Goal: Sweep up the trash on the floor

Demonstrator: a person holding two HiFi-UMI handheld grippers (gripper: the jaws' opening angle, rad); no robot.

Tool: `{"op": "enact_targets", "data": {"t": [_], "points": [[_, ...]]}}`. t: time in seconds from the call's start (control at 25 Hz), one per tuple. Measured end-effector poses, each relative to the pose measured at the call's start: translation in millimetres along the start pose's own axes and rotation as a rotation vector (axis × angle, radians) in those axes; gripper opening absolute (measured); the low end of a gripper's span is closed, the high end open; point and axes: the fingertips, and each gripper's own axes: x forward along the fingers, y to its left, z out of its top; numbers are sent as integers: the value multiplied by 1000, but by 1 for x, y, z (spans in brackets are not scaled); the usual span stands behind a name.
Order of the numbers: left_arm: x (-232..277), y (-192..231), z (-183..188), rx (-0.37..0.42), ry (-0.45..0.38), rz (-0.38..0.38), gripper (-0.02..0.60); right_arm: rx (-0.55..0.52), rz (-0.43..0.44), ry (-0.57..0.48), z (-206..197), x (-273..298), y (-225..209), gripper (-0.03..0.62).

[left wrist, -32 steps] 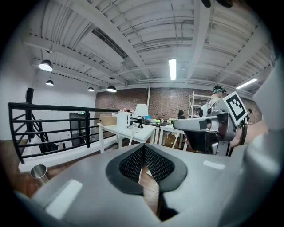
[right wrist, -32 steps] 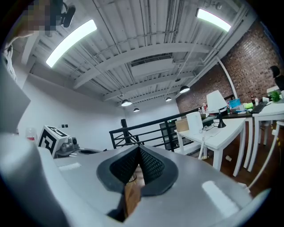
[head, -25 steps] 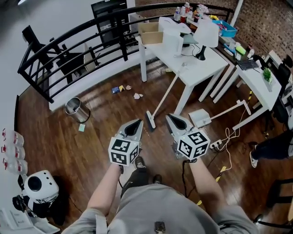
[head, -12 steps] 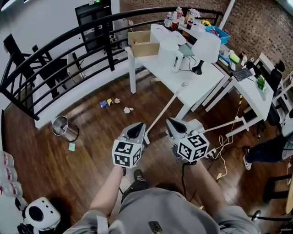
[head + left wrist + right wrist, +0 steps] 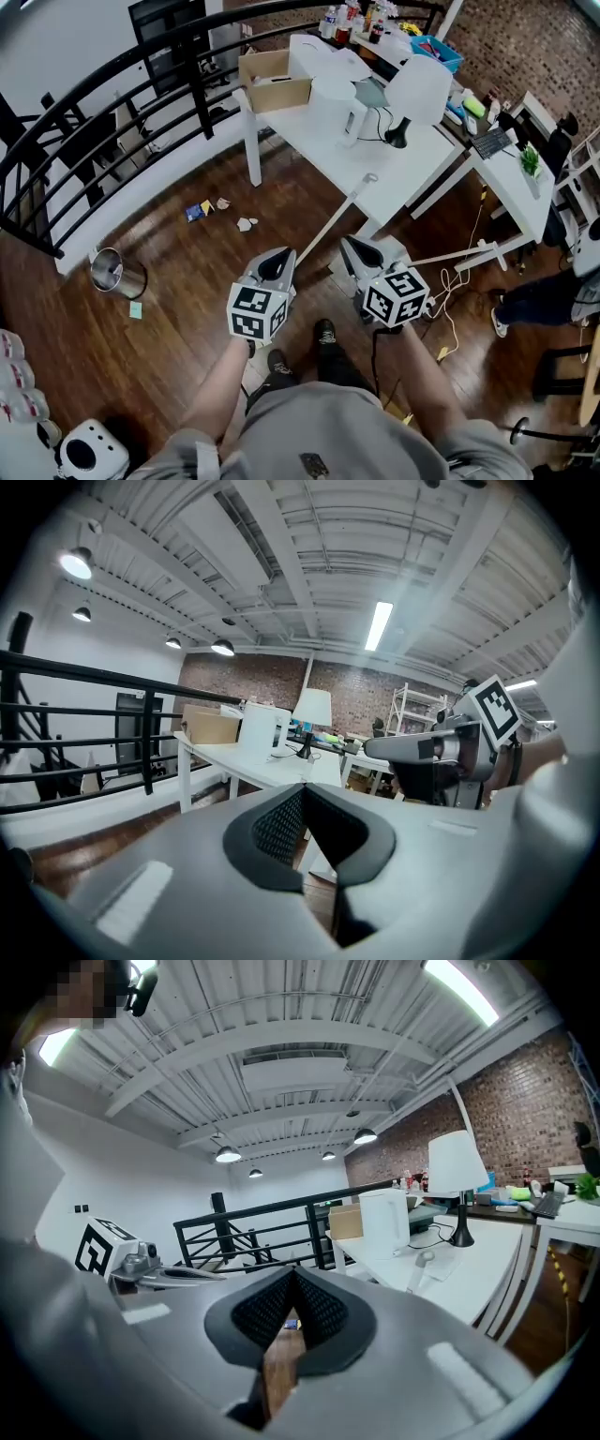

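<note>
A white broom [image 5: 336,219] leans with its handle top against the white table [image 5: 412,150]; its head is hidden behind my left gripper [image 5: 278,255]. A white dustpan [image 5: 401,251] with a long handle [image 5: 459,253] lies on the floor, partly behind my right gripper [image 5: 349,242]. Scraps of trash [image 5: 246,224] and a blue wrapper [image 5: 196,212] lie on the wood floor to the left of the table. Both grippers are held out side by side, jaws shut and empty, as the left gripper [image 5: 302,789] and the right gripper [image 5: 292,1274] show in their own views.
A metal bin [image 5: 117,274] lies tipped on the floor at left by a black railing [image 5: 112,84]. A cardboard box [image 5: 272,82], a kettle [image 5: 336,108] and a lamp [image 5: 412,94] stand on the table. Cables [image 5: 450,300] trail at right, near a seated person's legs [image 5: 525,300].
The table, broom and dustpan have come closer as the person walked forward; both grippers advanced with them, still shut. The broom head has slipped behind the left gripper.
</note>
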Motion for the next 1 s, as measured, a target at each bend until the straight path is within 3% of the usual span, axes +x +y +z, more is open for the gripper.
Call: {"op": "enact_targets", "data": {"t": [0.4, 0.6, 0.84, 1.0], "points": [[101, -14, 5, 15, 48, 51, 6, -37, 73, 45, 11, 44, -114, 0], [149, -14, 16, -7, 41, 107, 6, -121, 104, 113, 19, 64, -172, 0], [171, -6, 12, -42, 59, 134, 6, -231, 111, 225, 18, 100, -214, 168], [178, 1, 4, -45, 89, 131, 6, -282, 141, 347, 6, 125, -228, 221]]}}
